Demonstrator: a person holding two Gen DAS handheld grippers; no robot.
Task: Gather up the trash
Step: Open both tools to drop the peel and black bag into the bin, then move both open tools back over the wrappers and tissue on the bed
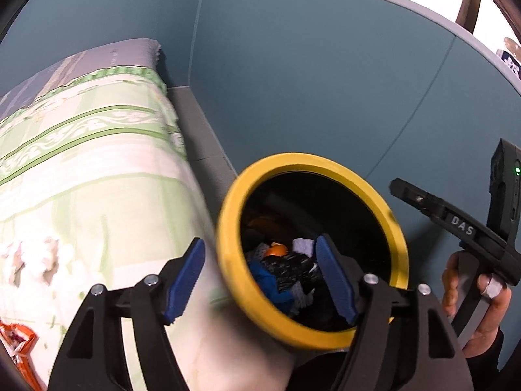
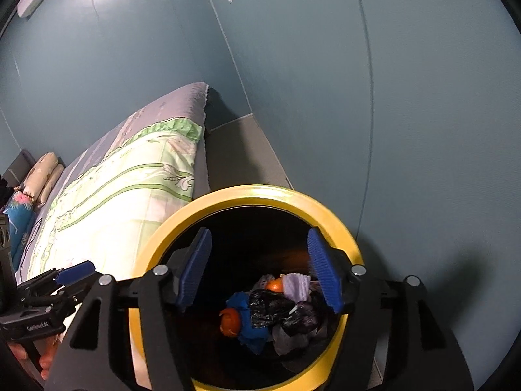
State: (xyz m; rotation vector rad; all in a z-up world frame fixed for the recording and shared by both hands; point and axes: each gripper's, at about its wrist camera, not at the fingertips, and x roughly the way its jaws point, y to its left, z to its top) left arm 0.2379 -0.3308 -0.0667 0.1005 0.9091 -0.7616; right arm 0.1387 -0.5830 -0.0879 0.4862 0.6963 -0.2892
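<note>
Right wrist view shows my right gripper (image 2: 259,268) spread wide and empty over the yellow-rimmed trash bin (image 2: 228,199) beside the bed (image 2: 123,189), my left gripper (image 1: 260,282) likewise open, grasping nothing.

Both tongs spread wide, holding nothing

Left tongs (image 1: 260,280) and right tongs (image 2: 259,270) gape side by side, angled downward; a bare hand (image 1: 472,306) grips the right handle.
</note>
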